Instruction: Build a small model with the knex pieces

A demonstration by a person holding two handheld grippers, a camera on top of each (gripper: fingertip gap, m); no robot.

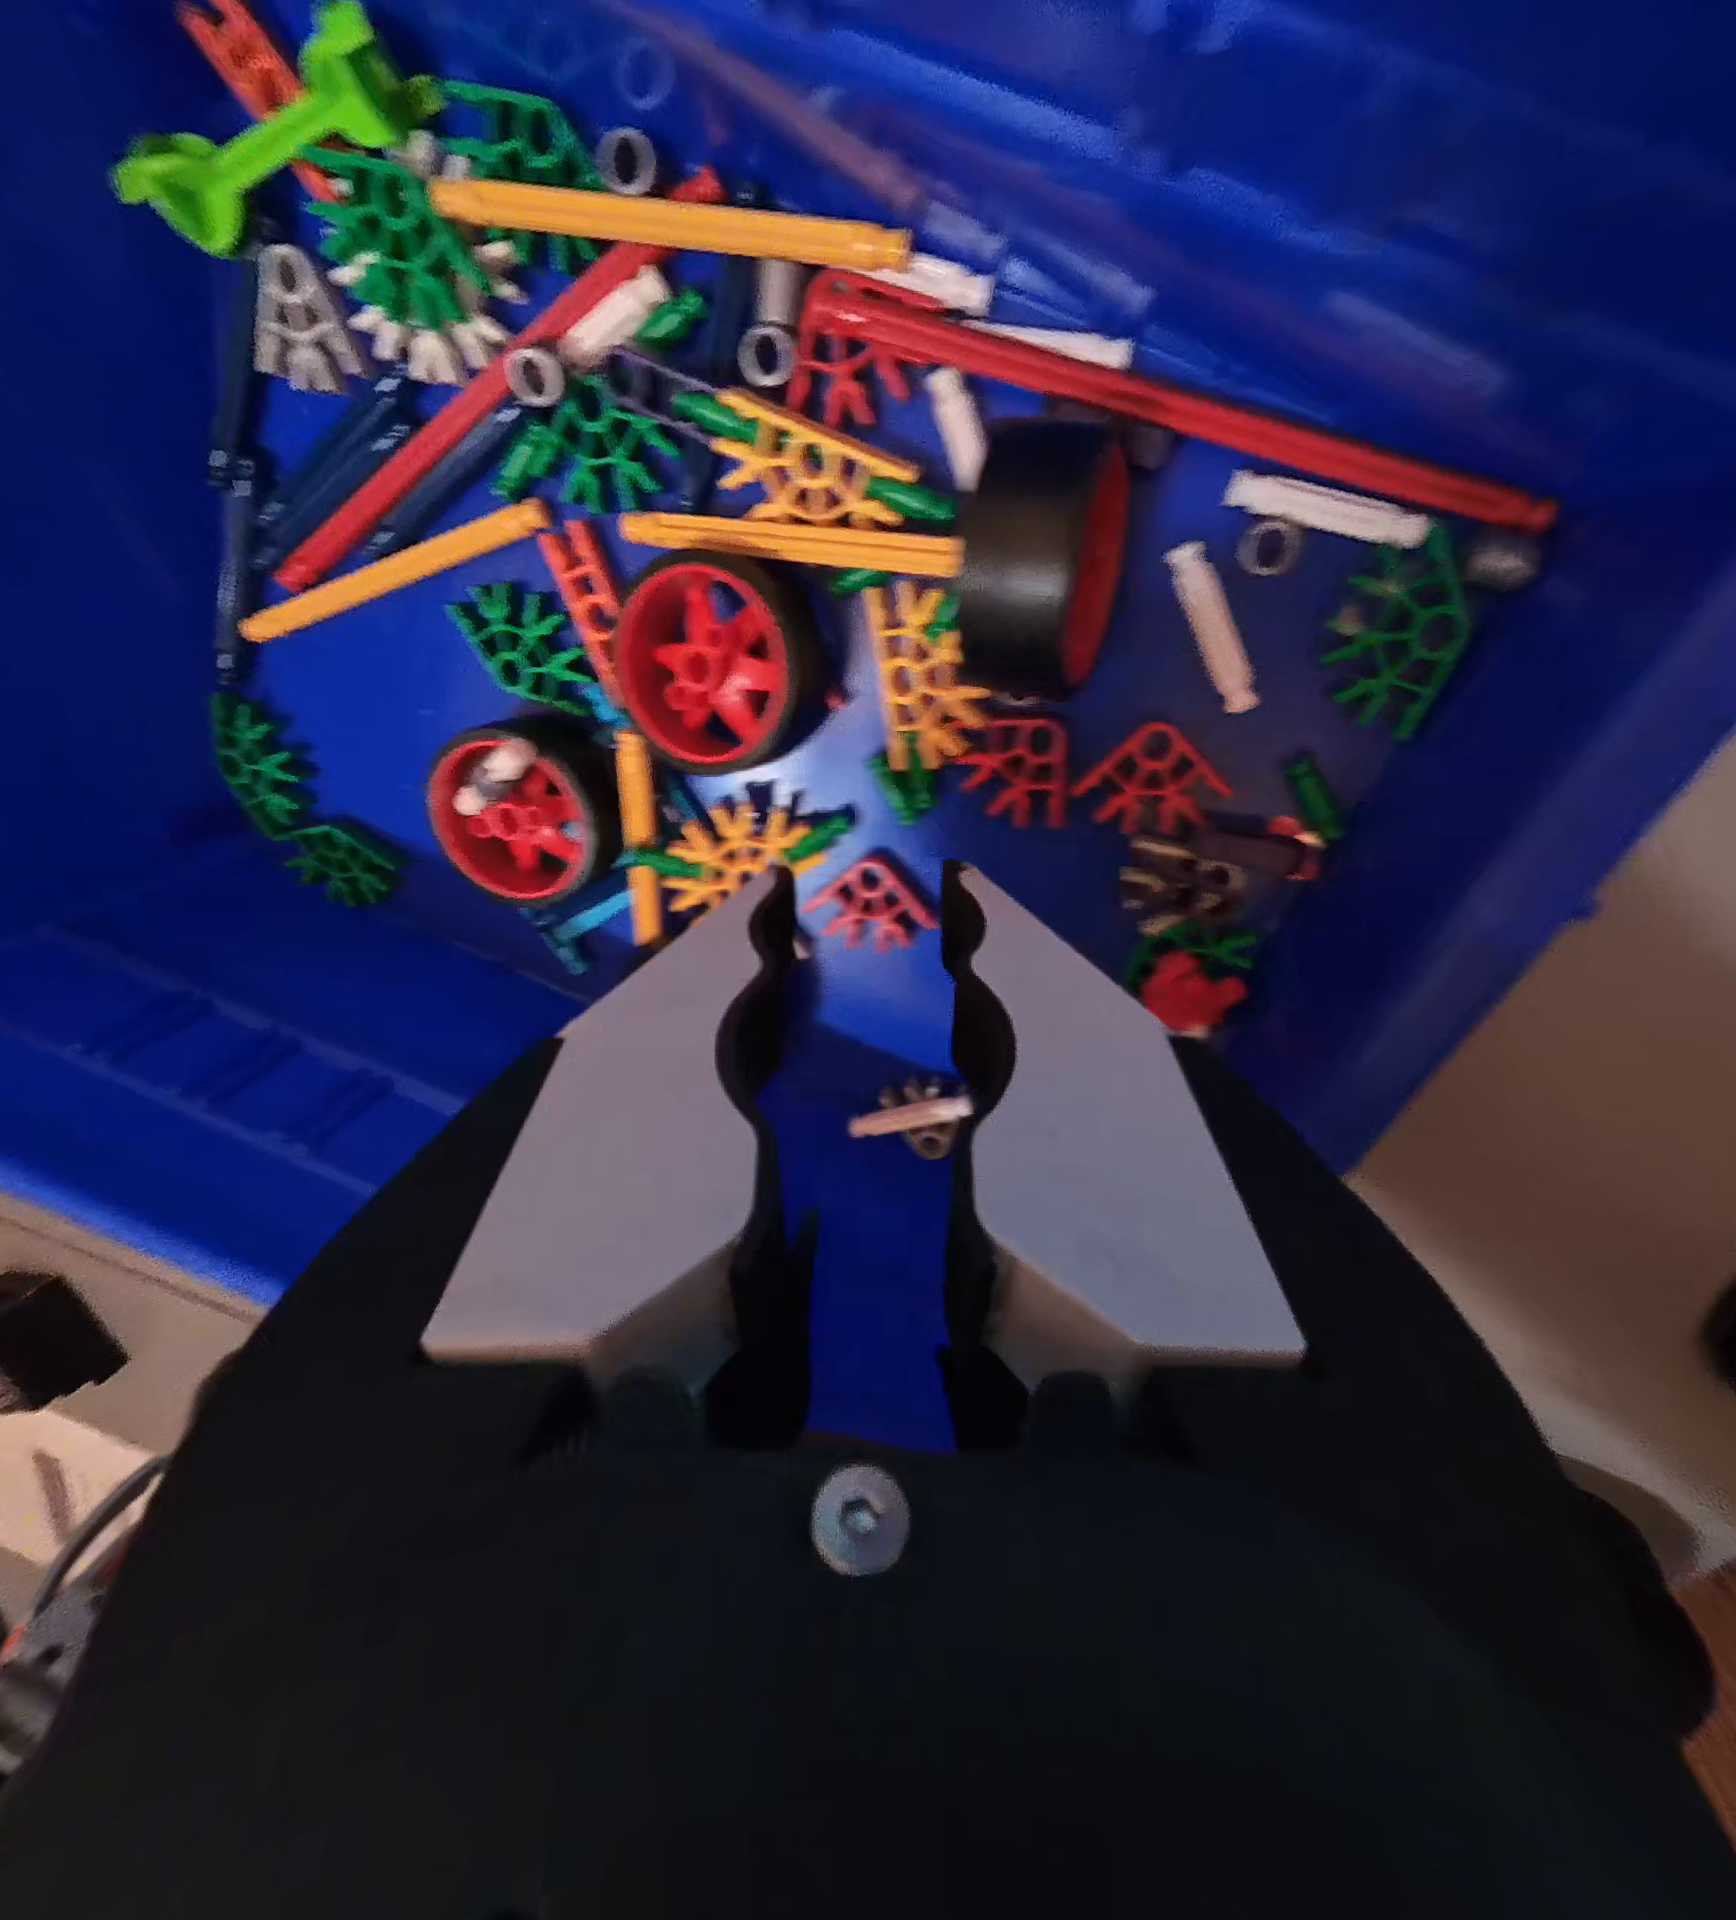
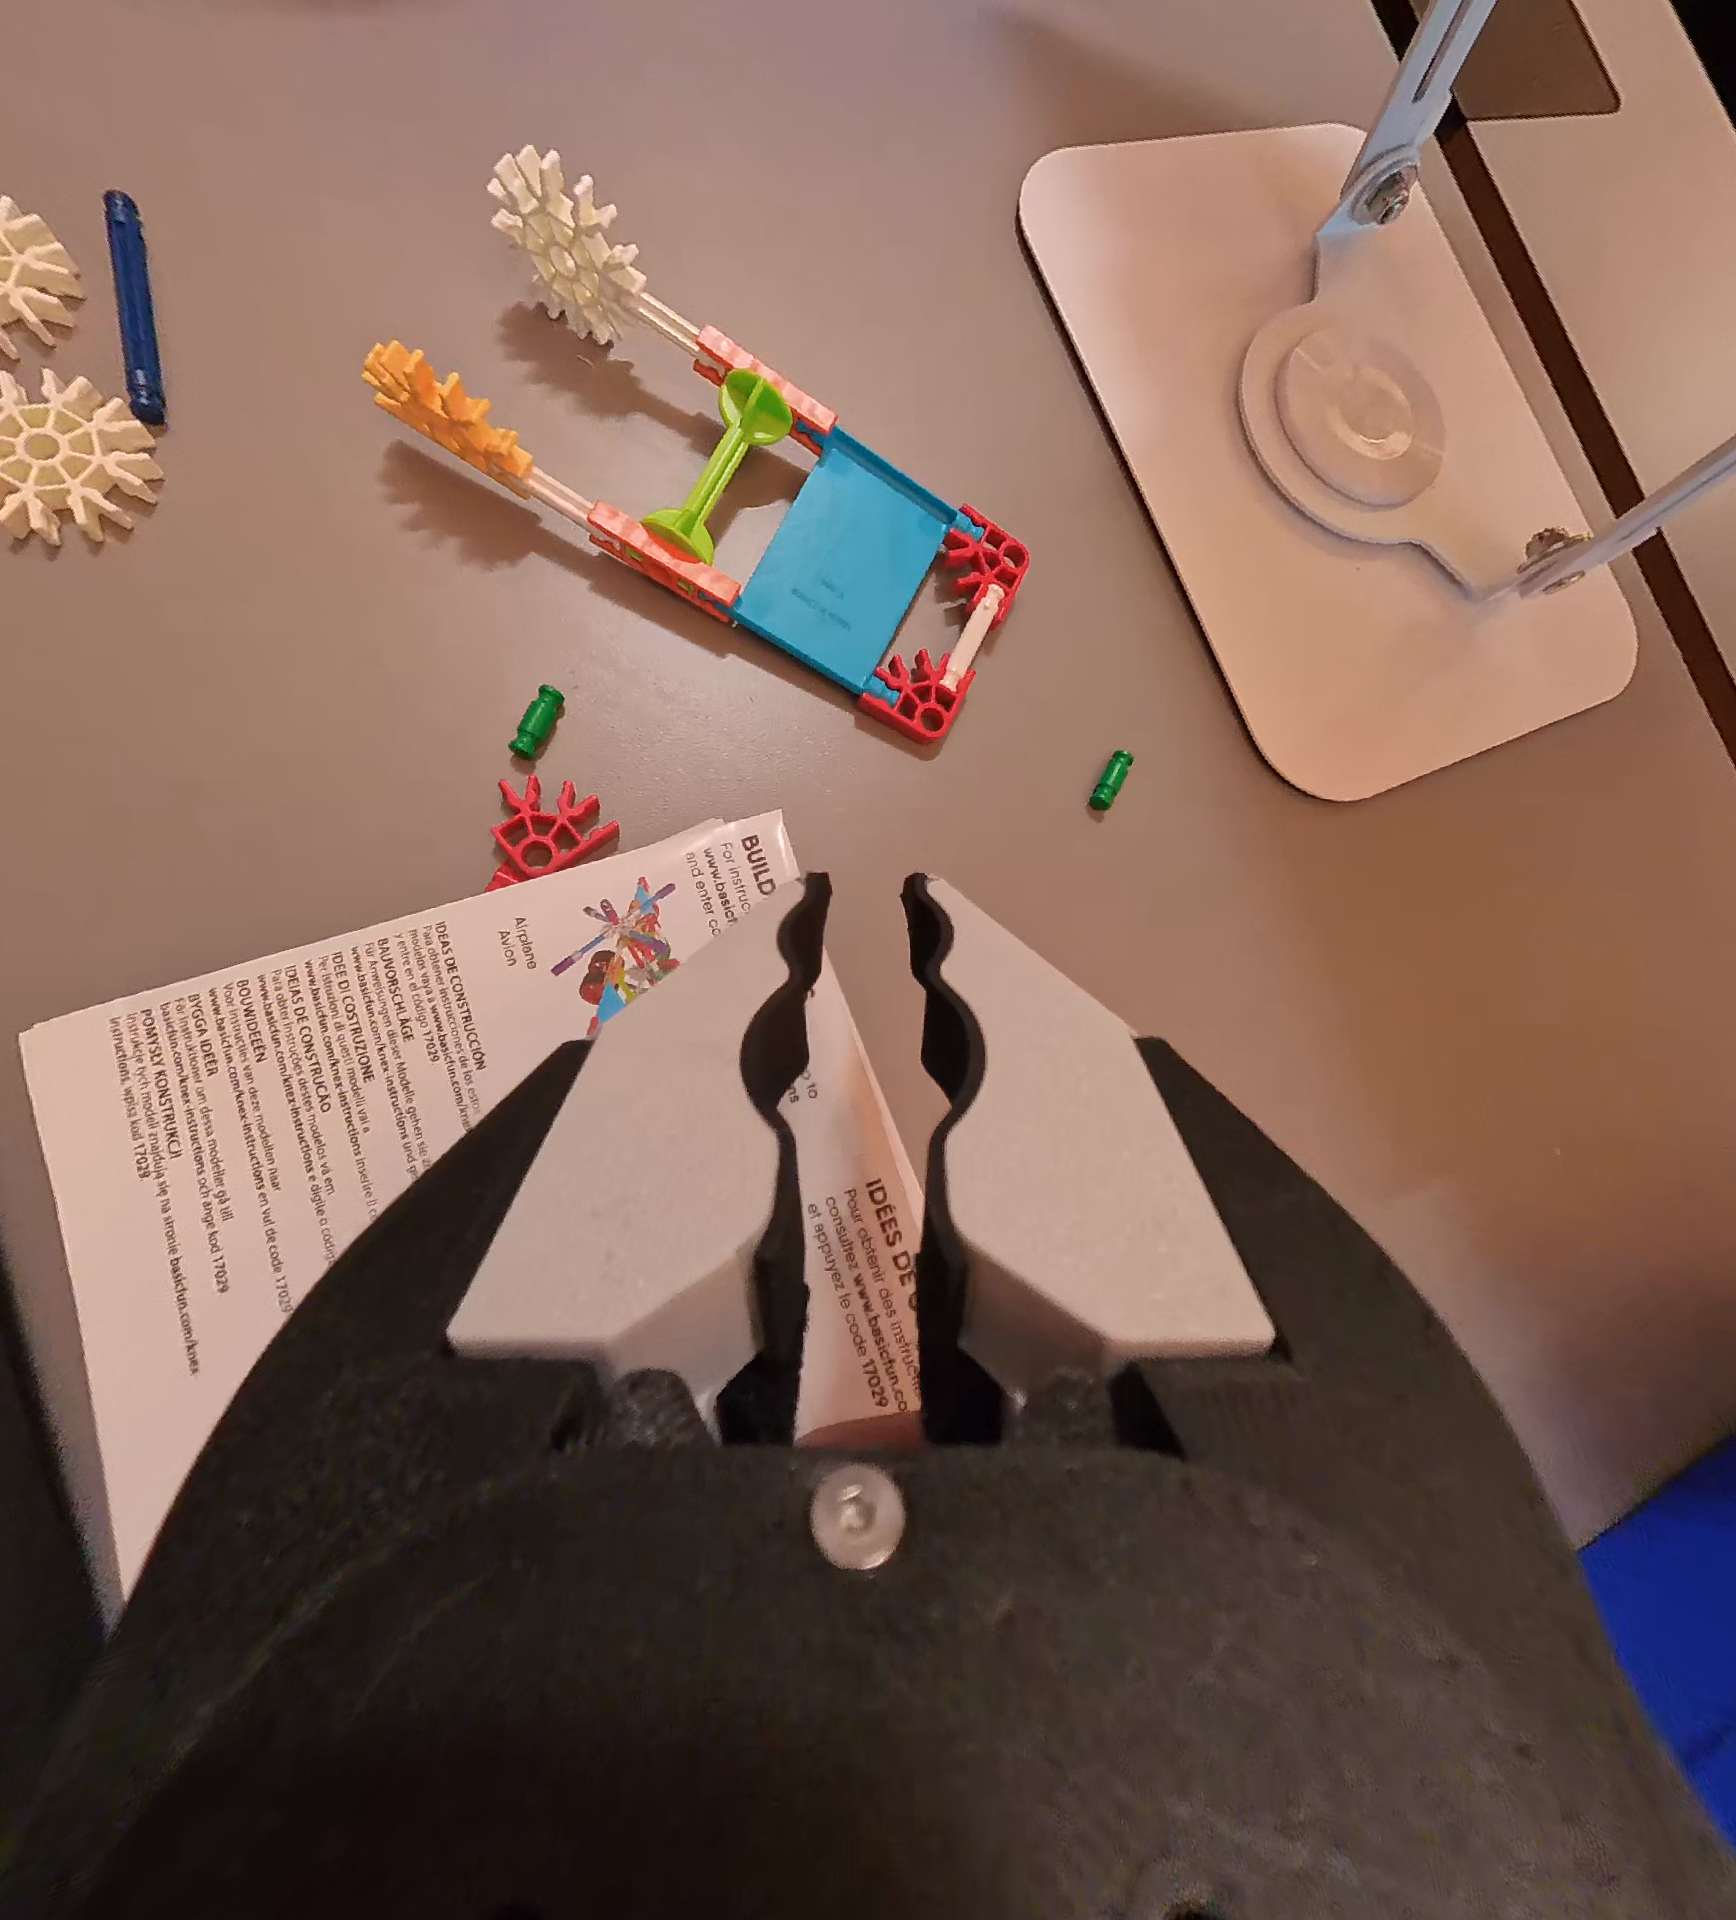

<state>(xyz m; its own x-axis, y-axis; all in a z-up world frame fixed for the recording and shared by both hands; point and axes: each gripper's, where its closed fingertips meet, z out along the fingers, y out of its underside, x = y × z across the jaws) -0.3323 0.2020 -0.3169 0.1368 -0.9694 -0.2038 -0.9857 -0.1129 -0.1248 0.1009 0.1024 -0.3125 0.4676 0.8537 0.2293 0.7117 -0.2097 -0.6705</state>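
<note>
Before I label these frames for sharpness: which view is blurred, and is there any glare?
Left wrist view: motion-blurred throughout, with a pale glare patch on the blue bin floor beyond the left gripper. Right wrist view: sharp, evenly lit, soft shadows beside the small model; no glare.

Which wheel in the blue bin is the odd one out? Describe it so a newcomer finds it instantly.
Look in the blue bin, right of centre among the rods. The black wheel stands on edge, its tread facing the camera, while the two red-spoked wheels lie with hubs showing.
</note>
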